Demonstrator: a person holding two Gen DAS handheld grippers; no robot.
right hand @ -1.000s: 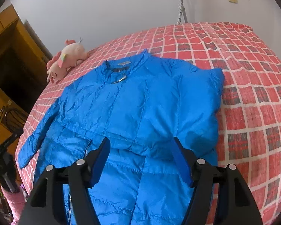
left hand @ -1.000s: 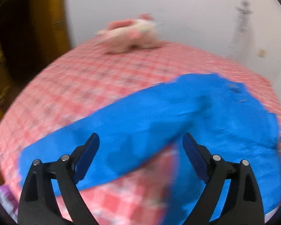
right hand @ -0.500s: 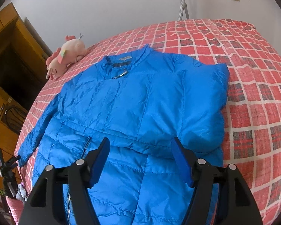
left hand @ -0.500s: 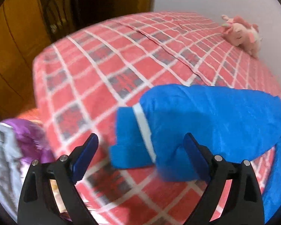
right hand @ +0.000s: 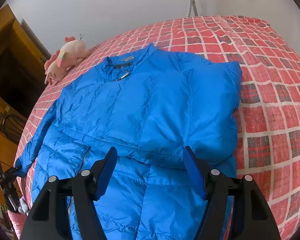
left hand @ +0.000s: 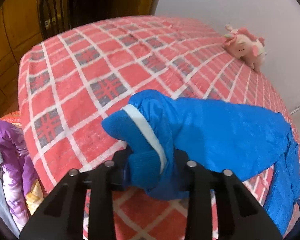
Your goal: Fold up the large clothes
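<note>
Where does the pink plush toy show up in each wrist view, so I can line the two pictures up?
Left wrist view: the pink plush toy lies at upper right, on the checked bedspread by the wall.
Right wrist view: the toy lies at upper left, beyond the blue jacket collar.
Shared landmark: the jacket's outstretched sleeve.

Checked bed (right hand: 270, 120) bears blue jacket (right hand: 150, 104), plush toy (right hand: 66, 62).

Left gripper (left hand: 150, 172), jaws just closed on the blue cuff (left hand: 142, 156) with its white band, sleeve (left hand: 220, 136) running off to their right over the red checked bed (left hand: 90, 76), pink plush (left hand: 244, 46) far beyond, purple clothes (left hand: 12, 160) left.
</note>
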